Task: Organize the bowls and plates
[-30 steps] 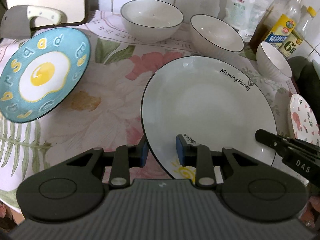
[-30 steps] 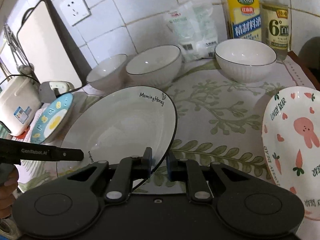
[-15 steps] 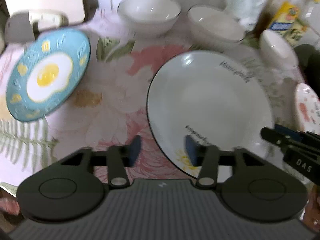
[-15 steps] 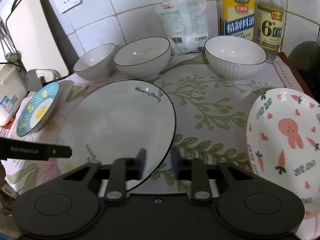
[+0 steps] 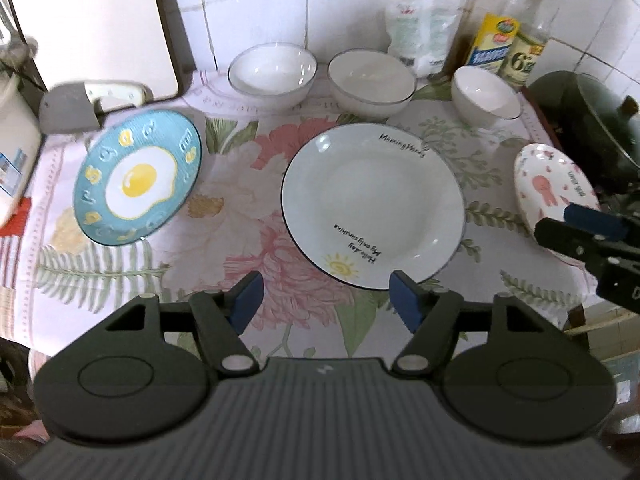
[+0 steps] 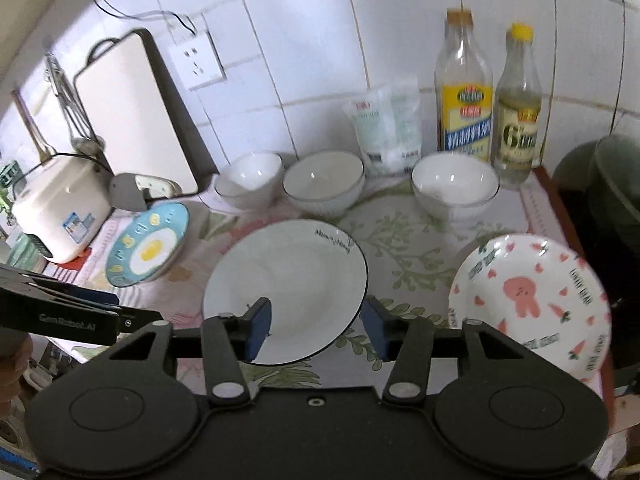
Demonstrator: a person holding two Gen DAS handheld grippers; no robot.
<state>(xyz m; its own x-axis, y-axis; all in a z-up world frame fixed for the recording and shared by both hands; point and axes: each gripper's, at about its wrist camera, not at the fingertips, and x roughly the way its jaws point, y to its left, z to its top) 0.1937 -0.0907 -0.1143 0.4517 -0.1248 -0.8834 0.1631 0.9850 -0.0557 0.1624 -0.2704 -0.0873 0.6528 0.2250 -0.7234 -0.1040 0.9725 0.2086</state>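
In the left wrist view, the left hand-held gripper (image 5: 326, 298) no longer straddles the rim of the large white plate (image 5: 372, 204) as it did a second ago — its blue pads now stand wide apart, empty, pulled back to the near side of the plate. The plate lies flat on the floral desk (image 5: 240, 248), between the blue egg plate (image 5: 138, 176) at left and the pink rabbit plate (image 5: 554, 196) at right. Three white bowls (image 5: 370, 80) line the far edge.

In the right wrist view, the right hand-held gripper (image 6: 316, 330) has likewise let go of the plate's near-right rim — jaws spread wide, holding nothing, one pad over the plate and one just right of it.
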